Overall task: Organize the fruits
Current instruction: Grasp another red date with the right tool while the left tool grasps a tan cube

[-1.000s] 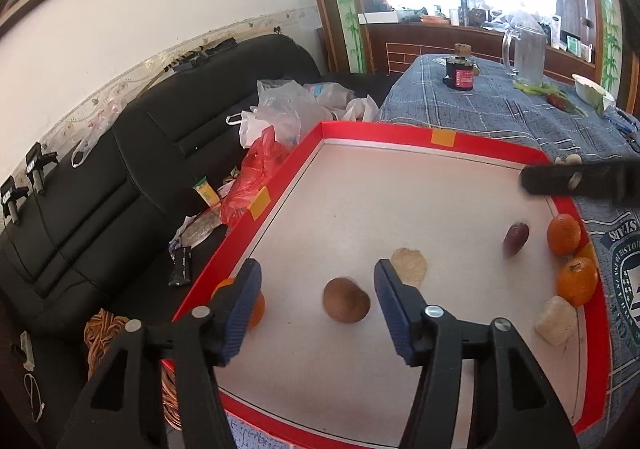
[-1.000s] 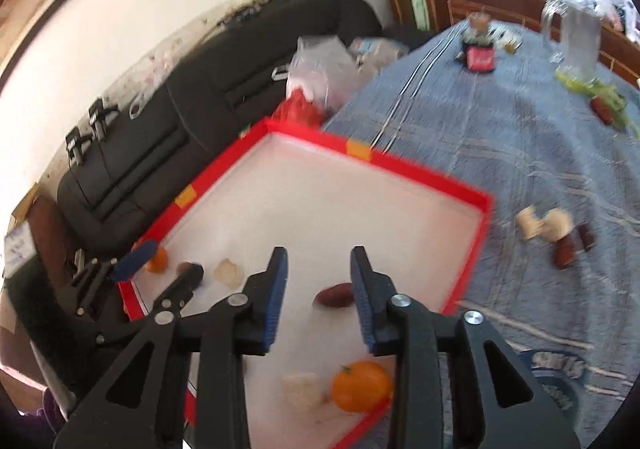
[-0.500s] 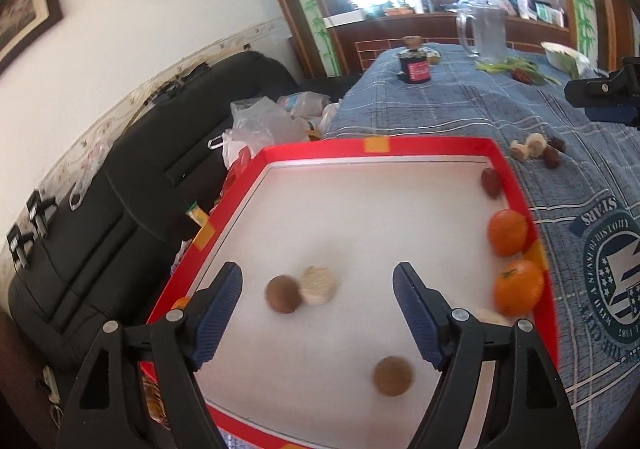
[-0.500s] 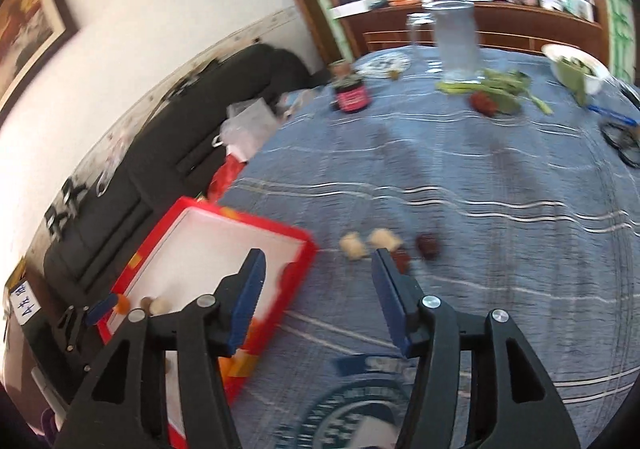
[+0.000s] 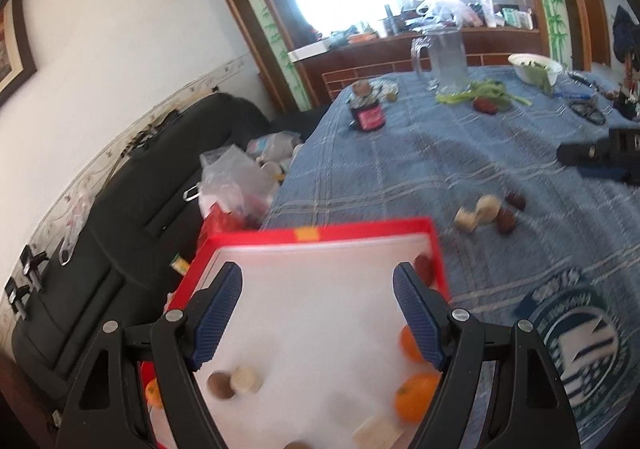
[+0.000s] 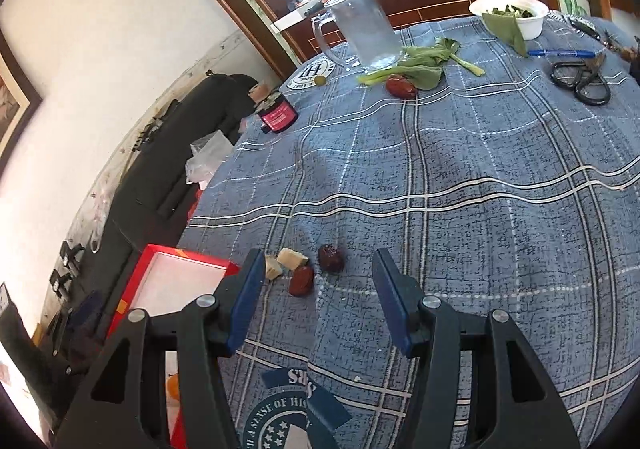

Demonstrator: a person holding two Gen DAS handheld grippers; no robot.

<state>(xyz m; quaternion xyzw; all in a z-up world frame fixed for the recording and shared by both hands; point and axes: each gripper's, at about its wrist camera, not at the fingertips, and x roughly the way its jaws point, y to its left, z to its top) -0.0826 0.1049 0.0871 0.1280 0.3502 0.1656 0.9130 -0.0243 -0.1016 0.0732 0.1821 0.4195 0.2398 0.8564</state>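
Right gripper [image 6: 316,303] is hovering, fingers spread, over 2 dates [image 6: 301,280].
Left gripper [image 5: 318,315] is spread over the tray [image 5: 360,227]; straddling 1 date squarely is advisable.

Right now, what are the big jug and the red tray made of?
The jug looks like clear glass or plastic: you see through it, with a frosty shine. The red tray seems to be cardboard or plastic, with a matte white floor; I can't tell which.

Inside red-rimmed white tray [image 5: 362,228]: three round orange fruits [image 5: 416,397], one dark red date [image 5: 423,267], two pale chunks [image 5: 247,379]. On blue plaid surface [image 6: 460,177] beside tray: two dark red dates [image 6: 330,257], two pale chunks [image 6: 292,259].
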